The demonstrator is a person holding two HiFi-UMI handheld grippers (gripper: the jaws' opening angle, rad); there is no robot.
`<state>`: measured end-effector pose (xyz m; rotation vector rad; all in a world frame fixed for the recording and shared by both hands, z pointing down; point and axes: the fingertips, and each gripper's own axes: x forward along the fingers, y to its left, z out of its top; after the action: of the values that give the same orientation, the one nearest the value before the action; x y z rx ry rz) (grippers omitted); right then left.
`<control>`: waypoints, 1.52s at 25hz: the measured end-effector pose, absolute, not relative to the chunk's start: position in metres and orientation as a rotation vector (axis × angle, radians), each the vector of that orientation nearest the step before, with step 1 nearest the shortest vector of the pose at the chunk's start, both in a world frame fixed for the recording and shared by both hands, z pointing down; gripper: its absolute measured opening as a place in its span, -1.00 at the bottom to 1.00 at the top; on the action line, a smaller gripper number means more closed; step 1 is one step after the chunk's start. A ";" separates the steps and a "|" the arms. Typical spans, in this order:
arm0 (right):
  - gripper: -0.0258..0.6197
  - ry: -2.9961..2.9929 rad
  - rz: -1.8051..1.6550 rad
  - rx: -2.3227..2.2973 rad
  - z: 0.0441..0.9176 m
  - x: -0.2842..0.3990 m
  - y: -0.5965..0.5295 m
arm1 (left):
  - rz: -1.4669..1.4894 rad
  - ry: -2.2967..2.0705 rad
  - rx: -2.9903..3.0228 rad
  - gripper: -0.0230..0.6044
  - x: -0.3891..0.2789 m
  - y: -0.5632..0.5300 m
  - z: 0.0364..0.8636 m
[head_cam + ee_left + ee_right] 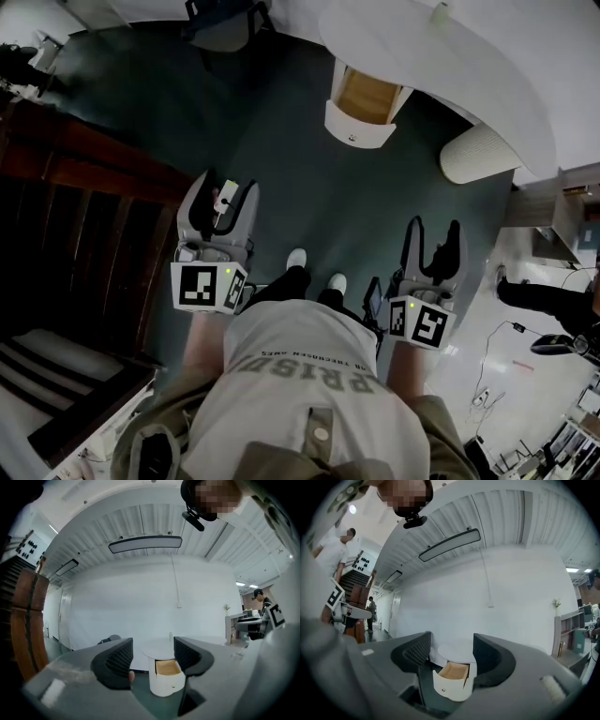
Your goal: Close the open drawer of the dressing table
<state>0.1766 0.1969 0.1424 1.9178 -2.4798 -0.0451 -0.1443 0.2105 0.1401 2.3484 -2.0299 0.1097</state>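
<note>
Currently the left gripper is hanging wide and empty. The open drawer is jutting from under the white desk, well ahead across the dark floor. The right gripper is gaping wide, empty too. Stepping closer, then pushing squarely on the drawer front, is looking wisest. Only the head view is showing that gap; only the gripper views are showing the drawer lined up between their jaws.

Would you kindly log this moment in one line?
drawer: open, untouched | left gripper: open, empty | right gripper: open, empty
</note>
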 end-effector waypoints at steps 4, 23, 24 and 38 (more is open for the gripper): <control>-0.07 -2.441 -0.052 1.964 0.140 0.162 0.186 | 0.098 -1.991 2.379 -0.03 -0.162 0.189 0.141; -0.07 -2.385 0.039 1.972 0.178 0.168 0.101 | 0.161 -1.934 2.361 0.00 -0.158 0.109 0.171; -0.07 -2.389 0.042 1.974 0.178 0.171 0.094 | 0.157 -1.934 2.368 0.00 -0.153 0.101 0.169; -0.07 -2.437 0.059 1.914 0.194 0.180 0.021 | 0.155 -1.897 2.420 0.00 -0.106 0.032 0.172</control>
<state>0.1803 0.0210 0.1943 1.9141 -2.4374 0.0587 -0.1055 0.0319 0.1717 2.4204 -1.8966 0.1553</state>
